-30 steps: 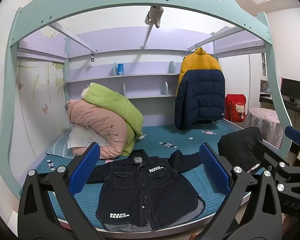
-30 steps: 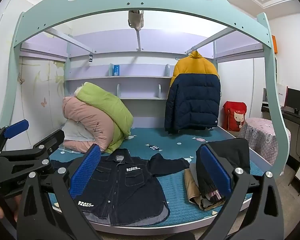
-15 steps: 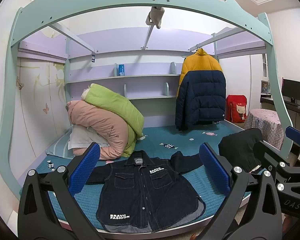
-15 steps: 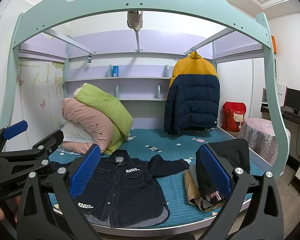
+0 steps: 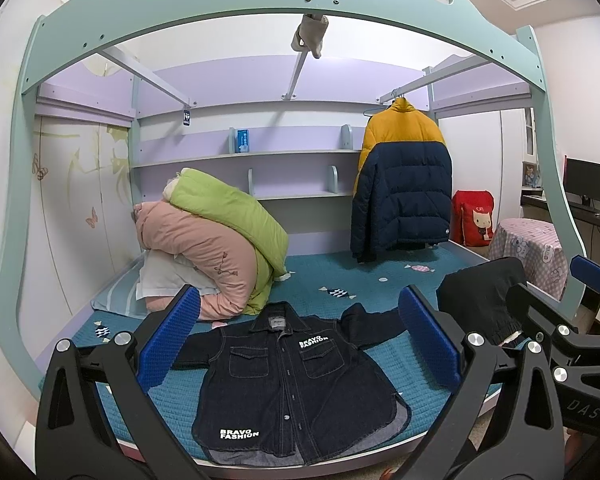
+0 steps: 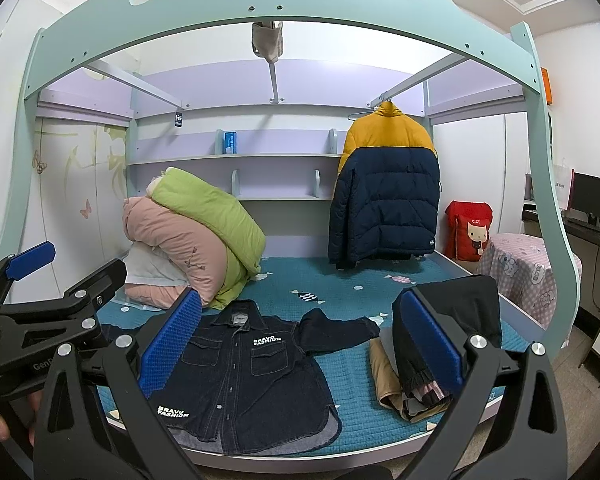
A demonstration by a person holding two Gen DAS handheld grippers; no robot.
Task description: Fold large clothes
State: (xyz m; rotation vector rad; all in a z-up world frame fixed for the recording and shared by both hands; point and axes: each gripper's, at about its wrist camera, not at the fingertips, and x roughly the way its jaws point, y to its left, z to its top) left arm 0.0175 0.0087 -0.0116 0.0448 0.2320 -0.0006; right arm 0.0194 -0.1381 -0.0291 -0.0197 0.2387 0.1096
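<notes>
Teal quilted bed point(image 5: 352, 292) carries the dark denim button-up shirt with white lettering point(image 5: 288, 376), front up, sleeves spread, hem at the near edge. Pile of folded dark and tan clothes point(image 6: 428, 364) lies just right of it. I hold left hand-held gripper point(image 5: 298, 340) and right hand-held gripper point(image 6: 300, 338) wide open, empty, above the shirt. Next I'd pinch a sleeve cuff and shoulder together, fold inward flat.

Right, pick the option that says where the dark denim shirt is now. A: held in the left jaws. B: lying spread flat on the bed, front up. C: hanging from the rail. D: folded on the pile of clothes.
B: the denim shirt lies spread flat on the bed, buttoned front up, touching neither gripper.
</notes>
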